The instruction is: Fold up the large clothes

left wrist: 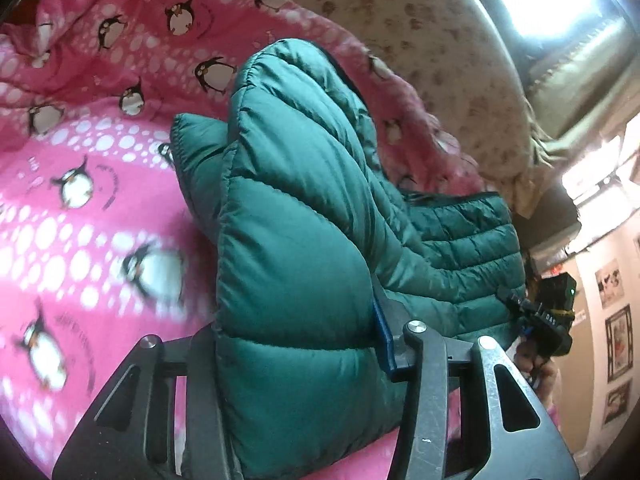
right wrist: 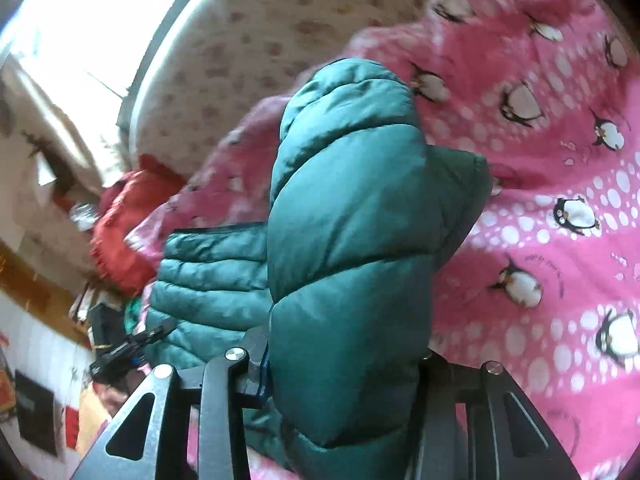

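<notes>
Left gripper [left wrist: 304, 344] is clamped on a thick fold of the green puffer jacket [left wrist: 304, 200], padding bulging up between the jaws; the blue pad of one finger [left wrist: 384, 332] presses into the fabric. Right gripper [right wrist: 344, 364] is likewise clenched on a bunched edge of the jacket [right wrist: 348, 220]. Both grips look firm to me.

Jacket position: partly lifted off the pink penguin blanket [left wrist: 80, 220], held at two points, with the rest of the quilted body trailing down onto the bedding between the grippers. A red garment [right wrist: 124, 232] lies beyond the blanket's edge, apart from the jacket.

Handling notes, my judgement:
- Light for its bulk; down-type fill, so lifting load is small.
- Very soft and springy. It compresses in the jaws and will puff back, so folds may not stay flat without pressing.
- Shell looks glossy, likely slippery; a shallow pinch could slide out.
- Not fragile.

Best hold: a seam, hem or doubled edge, where stitching gives the pads something to bite, rather than a single puffed baffle. I would keep the two holds well apart for an even fold.
</notes>
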`<action>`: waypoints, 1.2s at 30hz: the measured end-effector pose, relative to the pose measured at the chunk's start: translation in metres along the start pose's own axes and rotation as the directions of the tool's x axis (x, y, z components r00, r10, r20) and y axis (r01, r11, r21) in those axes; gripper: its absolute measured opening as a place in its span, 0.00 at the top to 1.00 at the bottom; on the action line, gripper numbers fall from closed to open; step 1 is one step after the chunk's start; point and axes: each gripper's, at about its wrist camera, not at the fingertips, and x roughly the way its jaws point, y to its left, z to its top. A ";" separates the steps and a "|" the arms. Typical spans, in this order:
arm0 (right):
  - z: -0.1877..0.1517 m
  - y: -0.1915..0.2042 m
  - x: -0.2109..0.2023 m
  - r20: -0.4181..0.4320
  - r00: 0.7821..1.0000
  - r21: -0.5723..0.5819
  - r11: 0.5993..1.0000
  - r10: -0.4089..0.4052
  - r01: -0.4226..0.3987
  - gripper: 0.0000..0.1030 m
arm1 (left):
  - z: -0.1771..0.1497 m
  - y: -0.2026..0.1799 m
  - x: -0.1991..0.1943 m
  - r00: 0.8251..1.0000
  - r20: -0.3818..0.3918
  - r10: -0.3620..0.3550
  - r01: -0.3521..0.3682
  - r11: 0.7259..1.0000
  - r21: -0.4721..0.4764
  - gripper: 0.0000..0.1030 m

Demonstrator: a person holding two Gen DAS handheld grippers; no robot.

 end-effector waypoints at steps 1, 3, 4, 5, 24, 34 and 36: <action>-0.008 0.004 -0.009 -0.003 1.000 0.004 1.000 0.019 -0.019 0.62 | -0.007 0.000 -0.009 1.000 -0.005 -0.003 0.003 1.000 0.007 0.57; -0.025 0.006 -0.023 -0.010 0.998 0.027 0.998 0.054 -0.054 0.62 | -0.024 0.004 -0.028 1.000 -0.014 -0.016 0.016 1.000 0.008 0.57; -0.038 0.006 -0.029 -0.017 0.997 0.039 0.997 0.069 -0.068 0.62 | -0.032 0.009 -0.035 1.000 -0.017 -0.014 0.014 1.000 0.004 0.57; -0.049 0.002 -0.032 -0.022 0.997 0.048 0.996 0.072 -0.071 0.62 | -0.042 0.016 -0.040 1.000 -0.021 -0.007 0.007 1.000 -0.006 0.57; -0.092 0.037 -0.063 0.111 0.954 -0.027 0.959 -0.278 0.283 0.34 | -0.085 -0.025 -0.081 0.899 0.235 0.369 -0.401 0.911 0.102 0.22; -0.133 0.108 -0.034 0.167 0.928 -0.196 0.912 -0.332 0.361 0.33 | -0.121 -0.061 -0.073 0.848 0.309 0.430 -0.489 0.860 0.148 0.22; -0.142 0.116 -0.028 0.171 0.929 -0.205 0.910 -0.329 0.360 0.32 | -0.127 -0.066 -0.068 0.846 0.305 0.437 -0.496 0.855 0.153 0.22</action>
